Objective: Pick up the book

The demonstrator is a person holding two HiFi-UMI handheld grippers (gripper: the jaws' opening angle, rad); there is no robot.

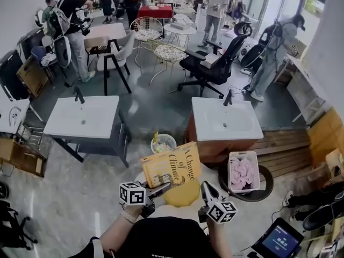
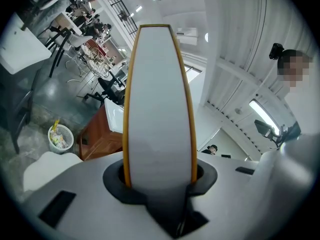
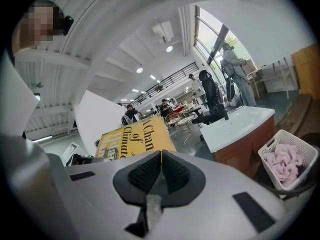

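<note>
A yellow book (image 1: 171, 168) titled "A Change of Climate" is held up off any surface, tilted, in front of me. My left gripper (image 1: 161, 188) is shut on its lower edge. In the left gripper view the book (image 2: 159, 109) stands edge-on between the jaws of the left gripper (image 2: 160, 178), with white pages between two yellow covers. My right gripper (image 1: 206, 187) sits just right of the book's lower corner. In the right gripper view the right gripper (image 3: 161, 159) has its pads together, with only a thin yellow line in the seam. The book's cover (image 3: 135, 136) rises just behind them.
A yellow round top (image 1: 183, 196) lies under the book. Beyond are a wire wastebasket (image 1: 163, 143), two white sink units (image 1: 80, 120) (image 1: 228, 128), a basket of pink cloth (image 1: 243, 172) and wooden pallets (image 1: 285, 144). Chairs, tables and several people fill the back.
</note>
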